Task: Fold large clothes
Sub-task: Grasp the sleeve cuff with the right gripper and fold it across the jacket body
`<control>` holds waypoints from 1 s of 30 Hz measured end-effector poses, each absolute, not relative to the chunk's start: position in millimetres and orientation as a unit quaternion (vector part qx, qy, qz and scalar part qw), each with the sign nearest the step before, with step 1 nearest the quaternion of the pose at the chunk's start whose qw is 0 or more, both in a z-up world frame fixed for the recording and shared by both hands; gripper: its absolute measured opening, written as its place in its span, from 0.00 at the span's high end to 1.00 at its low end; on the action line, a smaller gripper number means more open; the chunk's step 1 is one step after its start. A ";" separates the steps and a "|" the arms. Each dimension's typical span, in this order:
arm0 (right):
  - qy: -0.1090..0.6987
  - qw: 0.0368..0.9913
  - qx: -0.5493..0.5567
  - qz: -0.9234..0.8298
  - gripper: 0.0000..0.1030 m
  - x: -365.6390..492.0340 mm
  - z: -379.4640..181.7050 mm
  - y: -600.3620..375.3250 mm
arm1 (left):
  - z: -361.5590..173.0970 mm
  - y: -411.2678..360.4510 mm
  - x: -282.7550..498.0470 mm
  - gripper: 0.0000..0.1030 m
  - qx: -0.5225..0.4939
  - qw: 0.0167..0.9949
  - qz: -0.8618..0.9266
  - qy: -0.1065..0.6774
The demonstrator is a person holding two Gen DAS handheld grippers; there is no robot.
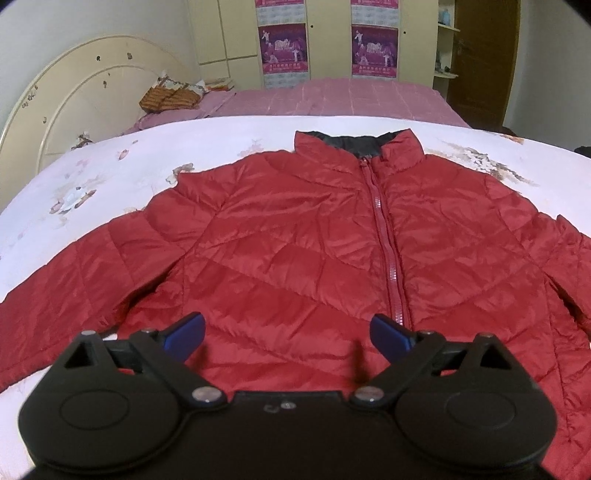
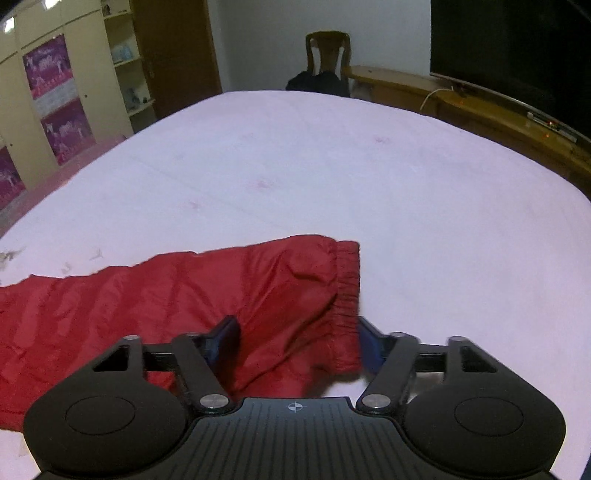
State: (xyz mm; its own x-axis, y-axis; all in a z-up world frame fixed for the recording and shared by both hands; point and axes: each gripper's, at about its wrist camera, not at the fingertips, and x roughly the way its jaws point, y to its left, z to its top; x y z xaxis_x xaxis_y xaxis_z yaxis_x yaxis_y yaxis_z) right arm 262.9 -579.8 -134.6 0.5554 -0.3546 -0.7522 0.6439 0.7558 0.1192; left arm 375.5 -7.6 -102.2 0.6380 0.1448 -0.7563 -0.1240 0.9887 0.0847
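Red jacket (image 1: 295,236) showing glossy quilted nylon-like cloth, sleeve cuff (image 2: 347,280) gathering into ribbed elastic. Bedsheet (image 2: 332,166) lying matt, smooth. Left gripper (image 1: 287,330) showing matt black plastic, shiny metal pivots.

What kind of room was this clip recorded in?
Most likely a home bedroom: a red jacket lies spread on a bed with a cream headboard, built-in wardrobes line the wall, and a TV stands on a wooden cabinet.
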 end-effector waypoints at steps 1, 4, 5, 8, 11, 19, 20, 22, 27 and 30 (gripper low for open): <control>0.370 0.862 0.197 -0.285 0.59 262.6 -132.7 -579.0 | -101.4 -7.6 374.8 0.07 0.013 0.905 0.073 0.418; 0.360 0.870 0.206 -0.265 0.84 264.8 -125.2 -573.3 | -98.9 -5.6 372.2 0.07 0.010 0.907 0.071 0.415; 0.356 0.874 0.200 -0.264 0.84 266.9 -121.1 -568.1 | -98.1 -4.1 371.5 0.09 0.008 0.907 0.071 0.415; 0.334 0.892 0.180 -0.244 0.84 274.5 -103.4 -550.6 | -94.3 3.5 368.1 0.11 -0.008 0.909 0.066 0.412; 0.317 0.911 0.169 -0.205 0.84 291.8 -85.6 -525.1 | -88.0 11.7 363.1 0.11 -0.018 0.913 0.066 0.403; 0.300 0.945 0.121 -0.045 0.84 355.5 -53.7 -404.4 | -76.4 44.2 348.4 0.11 -0.022 0.917 0.080 0.390; 0.299 0.947 0.117 -0.025 0.84 361.6 -51.5 -385.4 | -76.1 49.7 347.0 0.11 -0.024 0.918 0.081 0.388; 0.302 0.947 0.111 0.014 0.84 374.1 -50.2 -348.3 | -76.1 62.2 344.3 0.11 -0.030 0.917 0.085 0.389; 0.313 0.940 0.095 0.102 0.84 403.6 -51.4 -250.5 | -77.2 97.0 340.1 0.11 -0.048 0.914 0.088 0.394; 0.329 0.929 0.091 0.145 0.84 414.8 -59.9 -197.9 | -76.6 112.5 338.1 0.11 -0.055 0.914 0.092 0.391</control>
State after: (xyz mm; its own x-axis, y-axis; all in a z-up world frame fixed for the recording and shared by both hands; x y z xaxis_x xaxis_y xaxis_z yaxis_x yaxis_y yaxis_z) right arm 414.8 -197.9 -59.9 0.7416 0.3295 -0.5844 -0.2103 0.9413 0.2639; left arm 338.1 112.5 -76.6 0.6778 0.1259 -0.7244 -0.2112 0.9771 -0.0278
